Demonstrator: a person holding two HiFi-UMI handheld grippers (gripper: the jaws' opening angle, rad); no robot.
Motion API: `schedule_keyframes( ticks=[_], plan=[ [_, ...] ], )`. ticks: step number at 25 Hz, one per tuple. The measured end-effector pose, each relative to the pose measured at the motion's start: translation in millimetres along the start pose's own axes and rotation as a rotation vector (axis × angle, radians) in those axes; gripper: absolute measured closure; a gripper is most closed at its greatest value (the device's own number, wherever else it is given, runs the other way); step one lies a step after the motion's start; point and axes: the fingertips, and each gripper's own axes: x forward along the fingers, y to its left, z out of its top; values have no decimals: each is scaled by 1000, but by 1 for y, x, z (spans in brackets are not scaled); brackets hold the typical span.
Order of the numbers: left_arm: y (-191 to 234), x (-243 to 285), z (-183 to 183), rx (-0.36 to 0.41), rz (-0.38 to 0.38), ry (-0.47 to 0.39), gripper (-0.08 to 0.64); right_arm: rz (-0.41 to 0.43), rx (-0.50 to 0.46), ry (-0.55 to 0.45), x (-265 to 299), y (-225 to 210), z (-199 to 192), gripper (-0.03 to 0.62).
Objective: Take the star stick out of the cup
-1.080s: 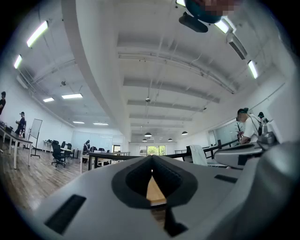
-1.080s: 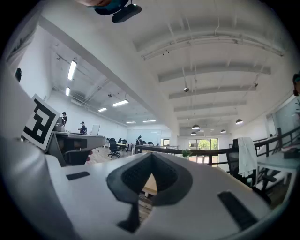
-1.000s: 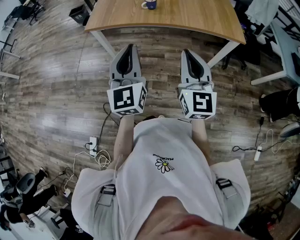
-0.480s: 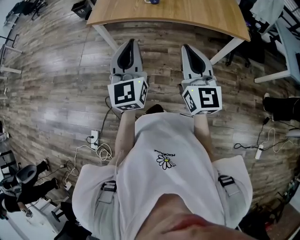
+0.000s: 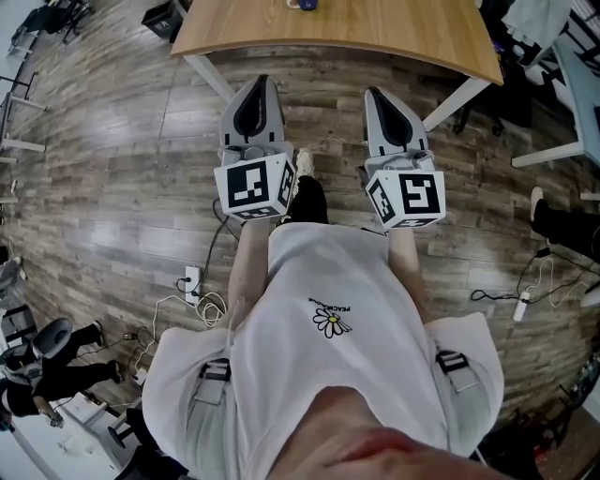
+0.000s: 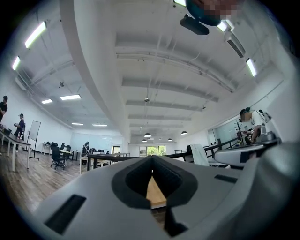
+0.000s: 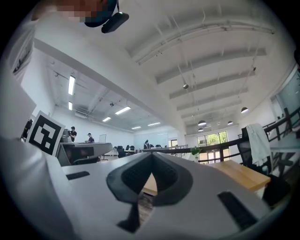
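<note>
A wooden table (image 5: 375,28) stands ahead of me in the head view. At that view's top edge sits the blue cup (image 5: 302,4), mostly cut off, and no star stick shows in any frame. My left gripper (image 5: 260,84) and right gripper (image 5: 374,95) hang side by side over the plank floor, short of the table's near edge. Both are shut with nothing between the jaws. In the left gripper view the left gripper's (image 6: 152,158) tips meet, with a sliver of the table (image 6: 155,194) behind them. The right gripper (image 7: 152,155) looks the same in its own view, the table (image 7: 241,174) to its right.
White table legs (image 5: 212,82) slant down at both front corners. The person's foot (image 5: 307,186) steps between the grippers. A power strip and cables (image 5: 190,281) lie on the floor at left, another strip (image 5: 520,305) at right. Other desks and people stand farther off.
The table and cup have slid toward the top of the head view. A foot has come into sight between the grippers. The right gripper's marker cube has rolled slightly.
</note>
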Motion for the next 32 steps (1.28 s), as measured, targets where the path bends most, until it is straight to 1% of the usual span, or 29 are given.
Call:
schedule_keyframes(
  ticks=[5, 10, 15, 17, 19, 22, 23, 26, 28, 32],
  plan=[
    [5, 51, -2, 10, -48, -39, 545, -35, -21, -25, 35, -24, -2, 586],
    [21, 111, -10, -22, -64, -52, 545, -72, -48, -11, 80, -54, -8, 586],
    [39, 180, -16, -34, -89, -62, 545, -91, -8, 19, 147, -84, -26, 586],
    [50, 211, -19, -30, -97, -66, 545, -85, -12, 44, 179, -90, -35, 586],
    [63, 243, -21, -16, -104, -66, 545, -81, -53, 68, 213, -92, -39, 586],
    [81, 290, -26, 10, -116, -67, 544, -87, -158, 94, 264, -101, -39, 586],
    [86, 306, -28, 9, -124, -71, 545, -87, -169, 97, 281, -105, -39, 586],
    [102, 351, -35, -8, -155, -83, 545, -95, -137, 93, 329, -119, -43, 586],
    [112, 375, -41, -27, -170, -82, 545, -100, -114, 108, 354, -127, -51, 586],
    [125, 405, -56, -86, -178, -68, 545, -86, -89, 162, 384, -136, -70, 586]
  ],
)
